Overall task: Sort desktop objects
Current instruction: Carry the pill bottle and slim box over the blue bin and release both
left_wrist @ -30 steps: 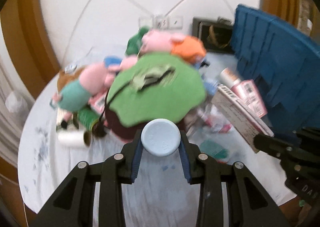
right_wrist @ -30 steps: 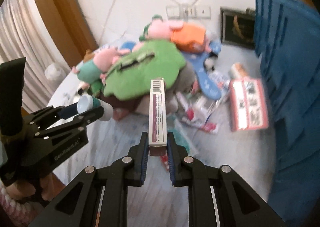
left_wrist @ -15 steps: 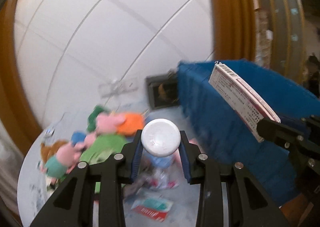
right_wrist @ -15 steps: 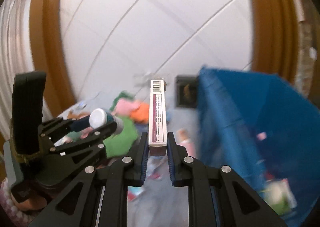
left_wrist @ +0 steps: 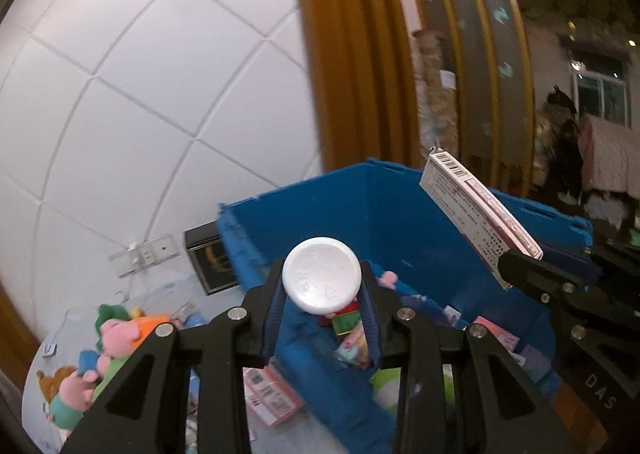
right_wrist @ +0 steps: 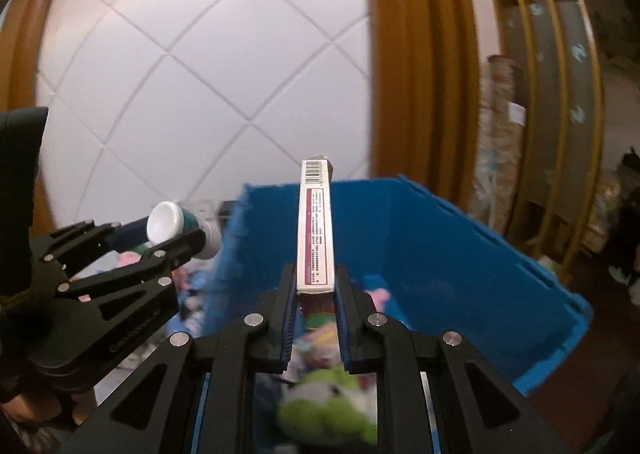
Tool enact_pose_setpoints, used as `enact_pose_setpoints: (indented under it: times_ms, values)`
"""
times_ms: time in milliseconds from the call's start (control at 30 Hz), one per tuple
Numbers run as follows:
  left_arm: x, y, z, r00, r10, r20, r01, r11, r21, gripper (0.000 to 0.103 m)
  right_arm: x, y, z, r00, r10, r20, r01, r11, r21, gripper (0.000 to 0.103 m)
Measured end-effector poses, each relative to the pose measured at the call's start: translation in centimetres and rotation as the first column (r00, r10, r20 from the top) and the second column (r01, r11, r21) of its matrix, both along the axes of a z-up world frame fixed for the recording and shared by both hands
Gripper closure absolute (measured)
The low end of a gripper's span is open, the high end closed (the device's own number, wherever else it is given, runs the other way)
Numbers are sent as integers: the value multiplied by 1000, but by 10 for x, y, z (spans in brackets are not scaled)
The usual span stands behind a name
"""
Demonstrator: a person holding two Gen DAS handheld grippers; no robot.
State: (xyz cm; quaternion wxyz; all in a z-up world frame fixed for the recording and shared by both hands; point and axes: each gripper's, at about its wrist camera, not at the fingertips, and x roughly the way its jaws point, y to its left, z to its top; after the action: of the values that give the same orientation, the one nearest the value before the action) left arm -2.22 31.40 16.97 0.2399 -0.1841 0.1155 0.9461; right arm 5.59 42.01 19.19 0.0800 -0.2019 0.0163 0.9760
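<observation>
Left wrist view: my left gripper (left_wrist: 322, 318) is clamped on a bottle (left_wrist: 321, 281), its round white cap facing the lens and filling the gap between my two blue-padded fingers (left_wrist: 274, 314). Past the cap lies the open blue crate (left_wrist: 400, 214), whose near wall runs down under my fingers; I am held over its left edge. Inside the crate I see a small red and green item, some pink packets and a pale green soft toy (left_wrist: 404, 386), all blurred. To the left of the crate, on the white table (left_wrist: 60, 334), sits a heap of plush pigs (left_wrist: 120, 334), one with an orange body, and a pink and white packet (left_wrist: 268, 398) lies just beside the crate's outer wall. A dark framed picture (left_wrist: 208, 256) leans against the tiled wall behind.

At the right of this view my right gripper (left_wrist: 520, 266) holds a flat white box (left_wrist: 476, 214) with a barcode on its top end, tilted up over the crate.

From the right wrist, my right gripper (right_wrist: 316, 310) is closed on that box (right_wrist: 316, 230) at its lower end; it stands edge-on, upright between my fingers (right_wrist: 289, 314), with a dark red stripe down its narrow side. The crate (right_wrist: 460, 254) opens directly below and ahead, the green toy (right_wrist: 328, 414) smeared at the bottom. My left gripper (right_wrist: 172, 238) shows at the left, gripping the bottle (right_wrist: 176, 220), whose body looks teal behind the white cap.
</observation>
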Motion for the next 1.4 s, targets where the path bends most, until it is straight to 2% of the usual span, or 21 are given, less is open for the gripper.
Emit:
enact_pose_setpoints:
  times_ms: [267,333,600,900,933,1067,1167,1300,1367,1400]
  values:
    - [-6,54,-11,997,-64,48,68,995,-76,69,-1,59,-17,994,-81,77,82,997,-15,86]
    - [-6,63,-13,995,-74,67,80,993,-88,69,-14,73,-21,991,-83,107,86,996,-20,86]
    - [-13,71,-20,989,-95,113,108,988,-113,69,-26,83,-42,978,-89,189,92,996,-5,86]
    - [-11,79,-25,989,-92,113,109,981,-158,69,-36,95,-63,971,-92,220,100,995,-25,86]
    - [-12,79,-26,988,-90,122,109,981,-159,68,-36,95,-65,971,-93,221,101,995,-26,86]
    - [-10,80,-24,991,-83,109,100,982,-161,39,-37,100,-70,969,-96,227,106,994,-34,86]
    - [-7,83,-24,993,-81,81,95,979,-179,38,-38,103,-72,967,-100,234,110,993,-32,85]
    - [-12,78,-23,992,-74,100,89,984,-153,38,-37,104,-73,965,-117,237,127,992,-25,84]
    - [-13,74,-22,993,-65,100,78,988,-135,38,-35,104,-73,963,-130,238,137,990,-13,78]
    - [-13,71,-21,993,-59,102,72,990,-124,38,-34,103,-74,962,-133,237,139,990,-8,70]
